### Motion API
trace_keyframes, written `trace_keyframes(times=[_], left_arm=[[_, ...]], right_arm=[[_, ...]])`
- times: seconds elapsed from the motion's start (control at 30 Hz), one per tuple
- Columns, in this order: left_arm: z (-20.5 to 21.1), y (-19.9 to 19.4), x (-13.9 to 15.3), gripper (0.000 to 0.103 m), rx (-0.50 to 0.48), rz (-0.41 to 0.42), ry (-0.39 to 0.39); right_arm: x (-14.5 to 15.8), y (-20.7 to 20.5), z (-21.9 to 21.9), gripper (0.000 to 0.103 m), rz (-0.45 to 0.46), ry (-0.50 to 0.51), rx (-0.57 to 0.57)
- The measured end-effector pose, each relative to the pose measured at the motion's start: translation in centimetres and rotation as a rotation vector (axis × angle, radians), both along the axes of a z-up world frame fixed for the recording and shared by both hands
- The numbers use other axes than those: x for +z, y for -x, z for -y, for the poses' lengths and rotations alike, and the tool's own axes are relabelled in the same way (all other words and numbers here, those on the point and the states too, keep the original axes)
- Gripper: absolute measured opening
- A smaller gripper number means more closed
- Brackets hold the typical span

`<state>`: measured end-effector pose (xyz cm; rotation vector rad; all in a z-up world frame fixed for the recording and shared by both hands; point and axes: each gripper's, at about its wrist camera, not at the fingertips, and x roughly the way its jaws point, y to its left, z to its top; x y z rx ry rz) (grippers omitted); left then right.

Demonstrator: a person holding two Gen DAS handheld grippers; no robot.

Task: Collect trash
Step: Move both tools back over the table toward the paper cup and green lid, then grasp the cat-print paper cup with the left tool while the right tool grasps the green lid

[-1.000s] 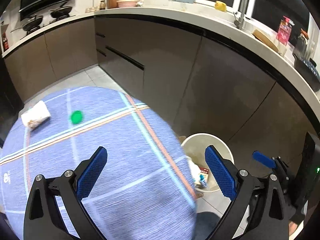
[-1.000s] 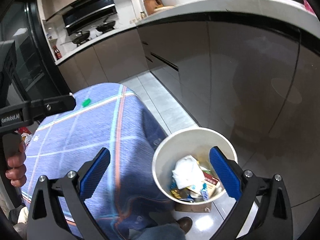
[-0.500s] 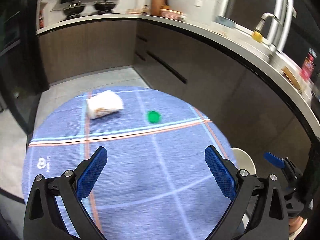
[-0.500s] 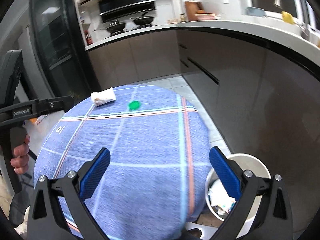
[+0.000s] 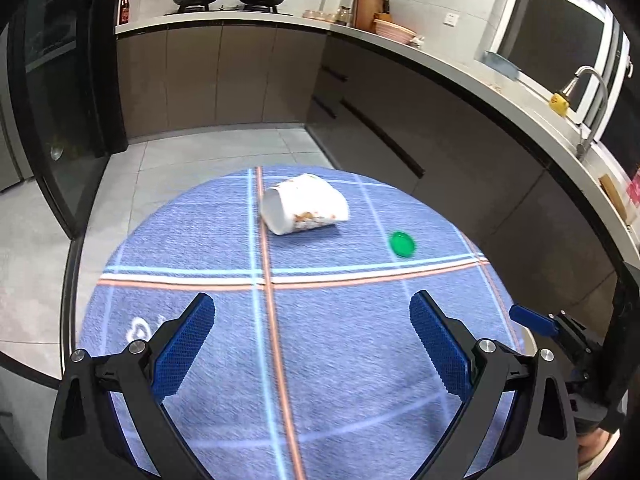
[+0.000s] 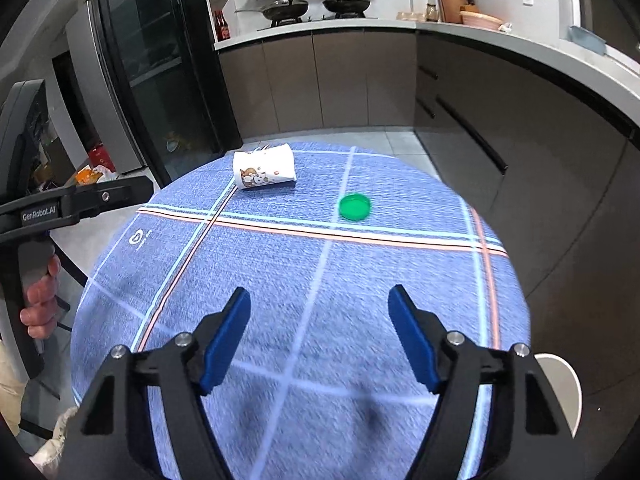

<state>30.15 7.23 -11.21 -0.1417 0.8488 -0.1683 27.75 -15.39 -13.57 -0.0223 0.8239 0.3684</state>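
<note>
On the round table's blue plaid cloth (image 6: 280,272), two pieces of trash remain, both toward the far edge. A paper cup (image 5: 304,210) lies on its side near the far-left edge, its long axis running roughly left to right, open mouth turned left and toward the cameras. A green bottle cap (image 6: 354,207) lies flat to its right, apart from the cup.

The right gripper (image 6: 319,334) hovers over the near part of the table with nothing between its blue pads; its jaws have just been closing partway and stand moderately spread. The cap lies almost straight ahead of it, slightly right of its centre line, so it looks the likelier target for this hand. The left gripper (image 5: 312,346) is spread wide and empty, with the cup ahead of it and a touch left of centre.

The cloth between grippers and trash is bare, leaving open room to reach forward. The white bin (image 6: 560,384) stands off the table's near-right edge, beside the dark cabinets.
</note>
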Motion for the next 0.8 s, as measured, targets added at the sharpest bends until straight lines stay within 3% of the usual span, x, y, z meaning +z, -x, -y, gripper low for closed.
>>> trace_keyframes(times=[0.27, 0.47, 0.67, 0.8], left_arm=[[-0.7, -4.2, -0.5, 0.094, -0.049, 0.036, -0.113], [0.3, -7.7, -1.6, 0.095, -0.162, 0.045, -0.180], [0.6, -12.0, -3.0, 0.095, -0.220, 0.027, -0.191], [0.7, -14.6, -4.0, 0.095, -0.288, -0.017, -0.132]], right_arm=[[-2.1, -5.2, -2.3, 0.068, -0.038, 0.002, 0.022], [-3.8, -9.5, -3.3, 0.064, -0.065, 0.010, 0.015], [-5.2, -12.5, -3.6, 0.064, -0.066, 0.026, 0.021], [-6.1, -13.6, -3.4, 0.064, -0.078, 0.035, 0.014]])
